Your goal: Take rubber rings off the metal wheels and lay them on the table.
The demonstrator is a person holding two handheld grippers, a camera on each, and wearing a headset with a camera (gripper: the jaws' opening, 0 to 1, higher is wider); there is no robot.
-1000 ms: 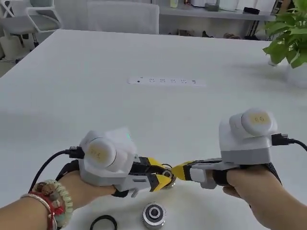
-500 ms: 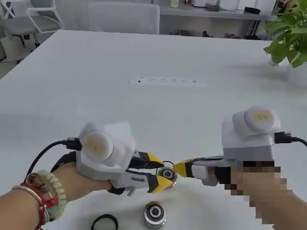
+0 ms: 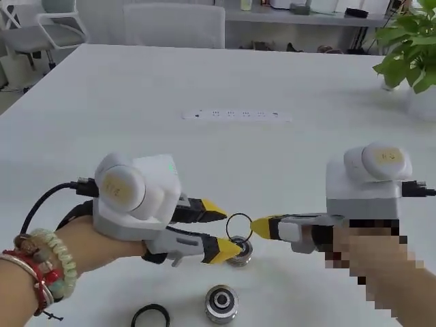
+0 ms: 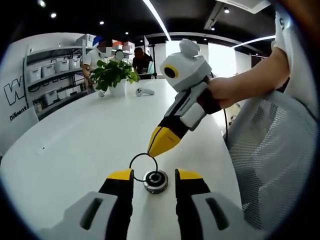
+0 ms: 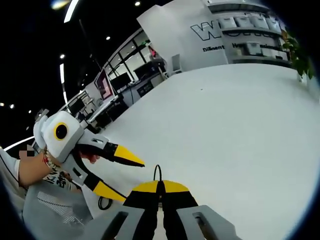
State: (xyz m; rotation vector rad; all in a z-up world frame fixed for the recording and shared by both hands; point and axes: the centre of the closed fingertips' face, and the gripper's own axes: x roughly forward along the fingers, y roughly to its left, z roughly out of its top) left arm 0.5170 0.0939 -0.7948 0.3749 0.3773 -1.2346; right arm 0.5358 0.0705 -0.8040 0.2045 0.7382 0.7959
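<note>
A small metal wheel (image 3: pixel 240 250) (image 4: pixel 156 181) rests on the white table between the jaws of my left gripper (image 3: pixel 227 231) (image 4: pixel 152 179), which stand open a little to either side of it. Just above the wheel hangs a thin black rubber ring (image 3: pixel 238 225) (image 4: pixel 143 162) (image 5: pixel 157 173). My right gripper (image 3: pixel 254 226) (image 5: pixel 160 188) is shut on the ring's edge, and its yellow tip (image 4: pixel 160 142) points down at the wheel. A second metal wheel (image 3: pixel 221 304) lies nearer me, with a loose black ring (image 3: pixel 150 317) (image 5: pixel 103 202) flat beside it.
A white power strip (image 3: pixel 235 114) lies mid-table. A potted plant (image 3: pixel 409 48) (image 4: pixel 115 72) stands at the far right corner, chairs (image 3: pixel 174 24) at the far edge. My left gripper's cable (image 3: pixel 41 204) trails to the left.
The right gripper has drawn back to the right and up, pulling the black ring clear of the wheel. The left jaws have spread wider around the wheel.
</note>
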